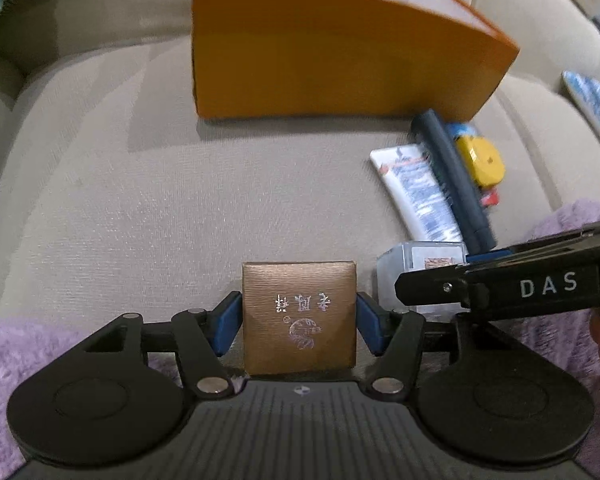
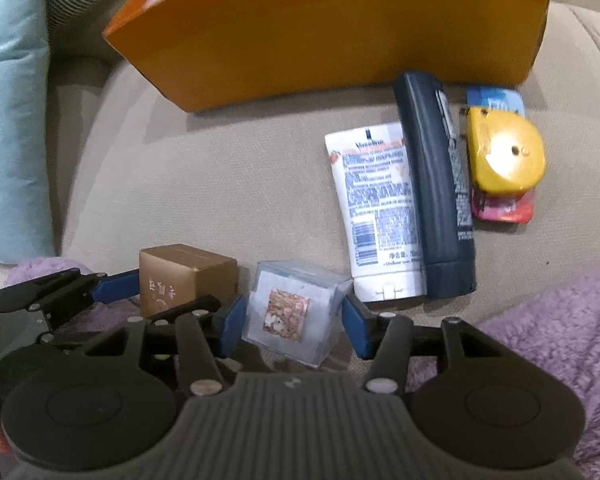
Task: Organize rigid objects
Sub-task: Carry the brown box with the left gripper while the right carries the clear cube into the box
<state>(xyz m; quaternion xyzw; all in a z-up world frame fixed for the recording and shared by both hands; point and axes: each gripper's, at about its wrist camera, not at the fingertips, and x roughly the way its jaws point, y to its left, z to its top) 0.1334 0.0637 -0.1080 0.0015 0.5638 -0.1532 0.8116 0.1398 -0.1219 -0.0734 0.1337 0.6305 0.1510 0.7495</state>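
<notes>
While both sets of tongs point down at the beige sofa cushion (image 1: 148, 200), each has a little box in its jaws. Left tongs (image 1: 299, 322) have their blue pads right up against both sides of the small brown box (image 1: 299, 320), so that looks gripped. Right tongs (image 2: 294, 320) straddle the clear plastic box (image 2: 292, 312); left pad touches it, right pad seems a hair off, so can't tell if it's squeezed. Ahead and to the right lie a white lotion tube (image 2: 380, 208), a dark bottle (image 2: 436, 192) and a yellow tape measure (image 2: 504, 156). Further ahead stands the orange box (image 1: 332, 52).
</notes>
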